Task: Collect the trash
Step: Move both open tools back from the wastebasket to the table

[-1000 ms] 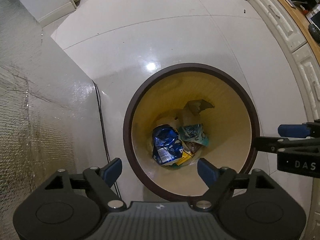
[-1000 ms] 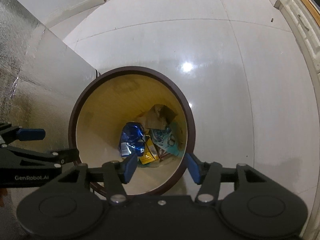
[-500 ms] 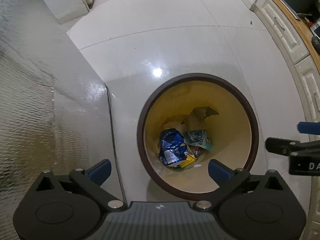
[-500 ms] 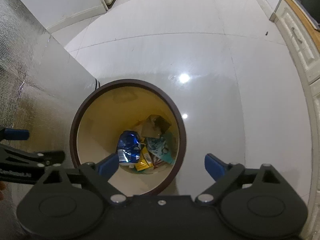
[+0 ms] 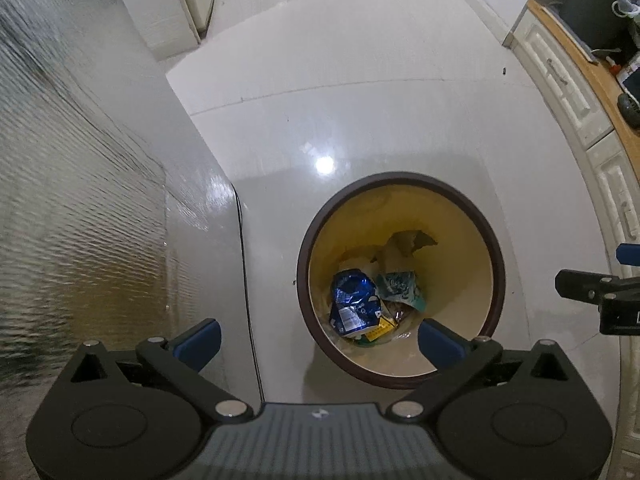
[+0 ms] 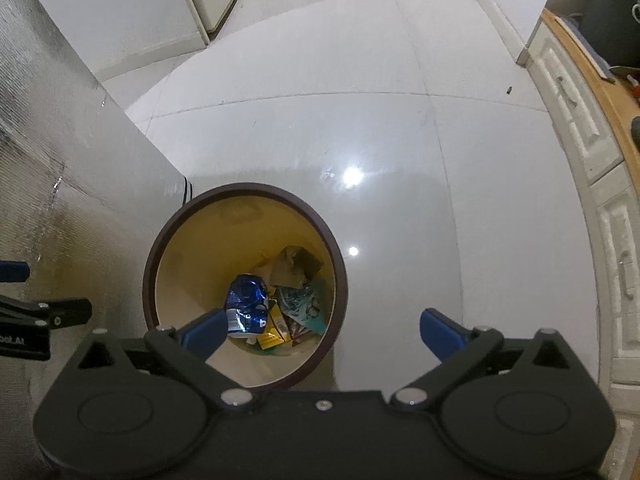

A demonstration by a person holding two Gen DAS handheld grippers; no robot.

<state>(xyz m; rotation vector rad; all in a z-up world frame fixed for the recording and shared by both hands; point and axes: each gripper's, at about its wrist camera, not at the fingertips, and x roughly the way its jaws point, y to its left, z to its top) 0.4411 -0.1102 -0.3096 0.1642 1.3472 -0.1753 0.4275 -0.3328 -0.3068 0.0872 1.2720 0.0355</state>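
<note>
Floor (image 5: 360, 92): pale glossy tiles with thin joints, a ceiling light mirrored in the shine just beyond the bin. Wall panel (image 5: 80, 200): silvery, rippled, running down the left side, a thin dark cable (image 5: 244, 280) trailing along its foot. Cabinets (image 6: 580, 120): cream drawer fronts under a wooden surface (image 5: 592, 76) on the right, dark items on top too blurred to name. Bin (image 5: 496, 276): round, dark brown rim, yellow inside, standing on the floor near the panel. Trash: lies at the bottom of the bin, namely a crumpled blue wrapper (image 5: 354, 300), a teal packet (image 5: 400, 286) beside it, a yellow packet (image 6: 274, 330) at their edge, and torn brown cardboard (image 5: 408, 240) behind. Left claw (image 5: 318, 340): pointing steeply down above the bin's near-left edge, blue pads spread wide, nothing between them. Right claw (image 6: 320, 330): pointing steeply down above the bin's near-right edge, jaws opening to full spread, nothing between them. Each claw shows at the side edge of the other's view.
</note>
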